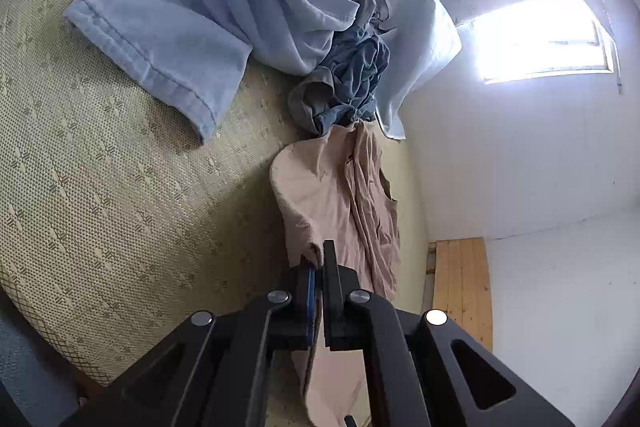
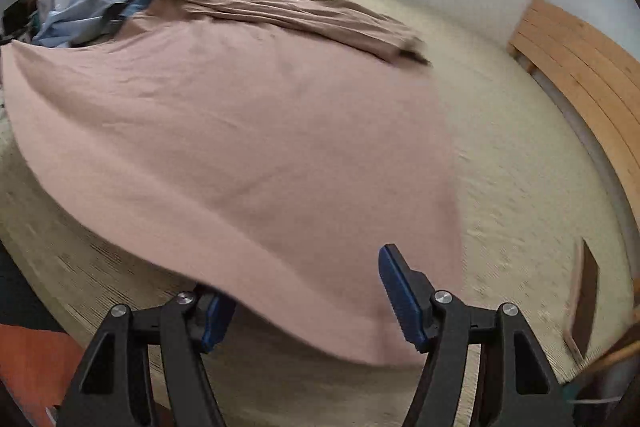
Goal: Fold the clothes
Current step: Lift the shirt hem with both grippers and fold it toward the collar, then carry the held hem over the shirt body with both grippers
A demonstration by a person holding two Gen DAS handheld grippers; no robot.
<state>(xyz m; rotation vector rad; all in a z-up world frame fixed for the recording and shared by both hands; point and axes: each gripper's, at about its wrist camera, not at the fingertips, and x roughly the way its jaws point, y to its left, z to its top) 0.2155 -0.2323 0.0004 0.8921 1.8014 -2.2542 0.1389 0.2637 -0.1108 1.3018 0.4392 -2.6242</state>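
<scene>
We note left gripper (image 1: 319, 269) clamped on beige garment (image 2: 240, 131) edge; right gripper (image 2: 308, 291) wide open, empty, over garment's near hem. Risk: one-sided pull drags garment into blue clothes pile (image 1: 224, 7).

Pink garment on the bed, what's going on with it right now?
The left gripper is shut on an edge of the pink garment, holding that part up off the woven mat. The right gripper is open, its fingers either side of the near hem without pinching it. Most of the garment lies spread on the mat. A pile of blue clothes waits behind it.
</scene>
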